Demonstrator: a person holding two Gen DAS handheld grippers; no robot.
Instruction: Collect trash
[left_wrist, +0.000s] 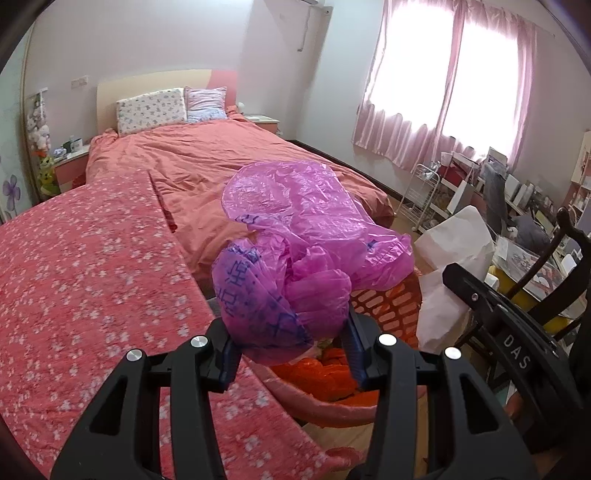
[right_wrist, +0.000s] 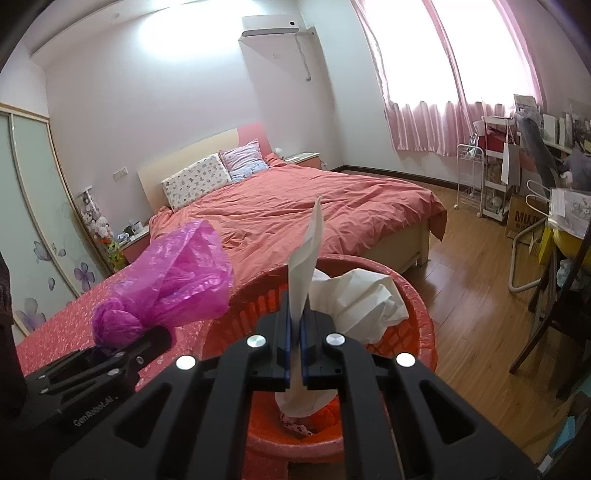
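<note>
My left gripper (left_wrist: 291, 347) is shut on a crumpled purple plastic bag (left_wrist: 303, 229), which billows up above the fingers. Below and just right of it stands an orange slotted waste basket (left_wrist: 391, 310) with an orange liner. In the right wrist view my right gripper (right_wrist: 295, 325) is shut on a sheet of white paper (right_wrist: 308, 258). The paper's crumpled end (right_wrist: 362, 295) hangs over the basket (right_wrist: 421, 314) and its lower end droops inside. The left gripper (right_wrist: 155, 338) with the purple bag (right_wrist: 173, 280) is beside the basket's left rim. The right gripper's body (left_wrist: 491, 306) and the paper (left_wrist: 454, 254) show at right.
A bed with a salmon duvet (right_wrist: 303, 214) lies beyond the basket. A red floral cover (left_wrist: 85, 280) runs along the left. Wooden floor (right_wrist: 472, 288) stretches to the right, edged by a dark chair (right_wrist: 554, 295), a white wire rack (right_wrist: 469, 177) and a cluttered desk.
</note>
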